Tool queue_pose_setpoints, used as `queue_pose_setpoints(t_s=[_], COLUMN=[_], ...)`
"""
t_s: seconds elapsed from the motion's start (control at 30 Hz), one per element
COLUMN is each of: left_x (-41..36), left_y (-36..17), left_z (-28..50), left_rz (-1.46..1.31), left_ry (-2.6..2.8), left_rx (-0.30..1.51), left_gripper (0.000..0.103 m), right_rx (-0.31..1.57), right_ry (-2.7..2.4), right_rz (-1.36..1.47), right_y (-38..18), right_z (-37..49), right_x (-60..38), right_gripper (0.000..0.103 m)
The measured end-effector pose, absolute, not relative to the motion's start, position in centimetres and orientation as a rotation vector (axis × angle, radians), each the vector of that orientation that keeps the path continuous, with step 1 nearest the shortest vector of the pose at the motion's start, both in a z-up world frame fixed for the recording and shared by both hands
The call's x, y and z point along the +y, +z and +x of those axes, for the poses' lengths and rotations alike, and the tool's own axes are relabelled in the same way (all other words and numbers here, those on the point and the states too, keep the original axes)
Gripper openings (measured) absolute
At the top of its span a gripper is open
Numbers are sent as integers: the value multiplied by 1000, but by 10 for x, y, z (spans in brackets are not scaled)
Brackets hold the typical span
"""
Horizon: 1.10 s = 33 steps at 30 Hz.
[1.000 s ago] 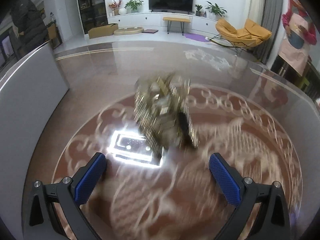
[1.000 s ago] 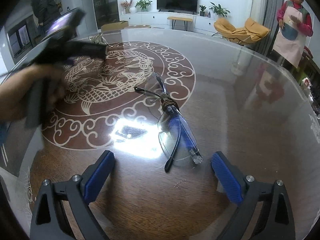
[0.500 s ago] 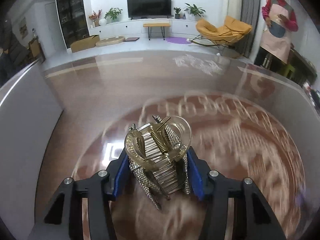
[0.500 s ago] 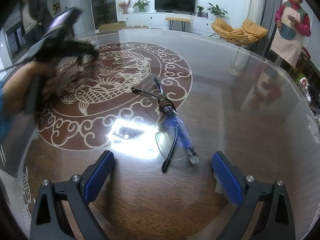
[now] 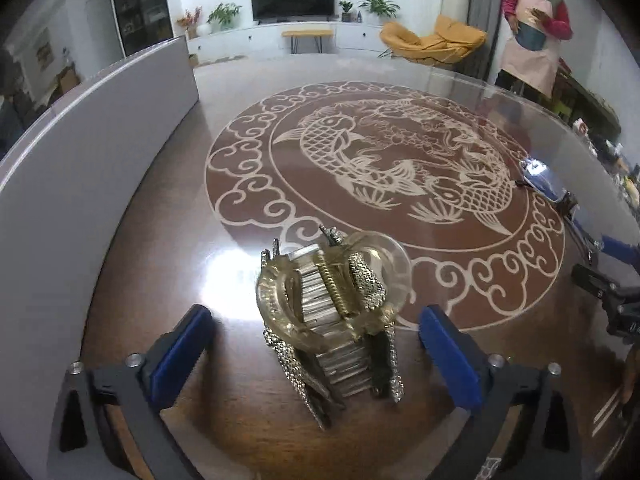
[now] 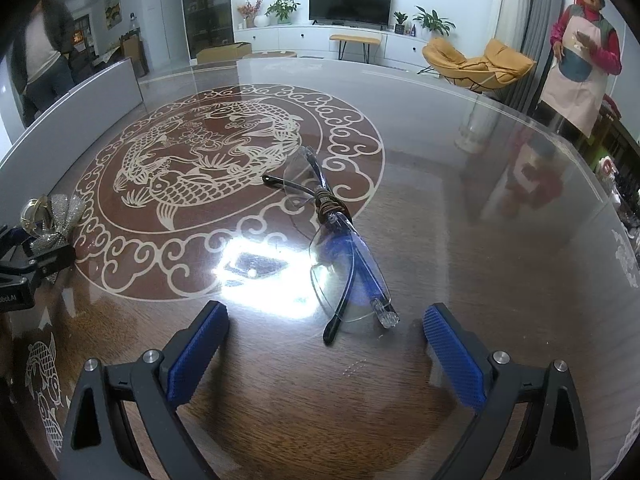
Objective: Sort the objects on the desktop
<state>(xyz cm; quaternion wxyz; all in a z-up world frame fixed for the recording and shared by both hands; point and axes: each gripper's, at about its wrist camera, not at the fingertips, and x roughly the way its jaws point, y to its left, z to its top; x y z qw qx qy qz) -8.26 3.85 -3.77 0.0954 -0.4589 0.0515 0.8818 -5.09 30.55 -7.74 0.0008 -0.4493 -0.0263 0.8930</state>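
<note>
A gold, rhinestone-covered hair claw clip [image 5: 336, 312] rests on the glossy wooden table between the spread blue pads of my left gripper [image 5: 320, 344], which is open and clear of it. It also shows at the left edge of the right wrist view [image 6: 52, 220]. A folded pair of glasses with blue temples [image 6: 340, 256] lies on the table just ahead of my right gripper [image 6: 324, 348], which is open and empty. A brown hair tie [image 6: 328, 206] is wrapped around the glasses.
The table [image 5: 248, 408] bears a large fish medallion [image 5: 384, 160]. A grey wall panel [image 5: 80, 152] runs along its left side. A person in an apron [image 6: 580, 64] stands beyond the far right edge. My right gripper shows at the right of the left wrist view [image 5: 612, 280].
My left gripper closed on the hair clip, carried it toward the near left of the table, and has now opened, leaving the clip on the table. The right gripper has barely moved.
</note>
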Motion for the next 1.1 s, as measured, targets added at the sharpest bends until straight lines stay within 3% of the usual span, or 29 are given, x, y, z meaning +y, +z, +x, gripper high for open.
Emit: queue_pose_setpoints(t_s=[1.1], left_x=[40], left_y=[-40], left_z=[-79], left_rz=[-1349], left_ry=[2618], left_rx=[151], left_gripper=[103], right_rx=[-82], right_ry=[2793], right_rz=[-1414], right_y=[-79], right_z=[-51], right_x=[306], right_gripper=[103])
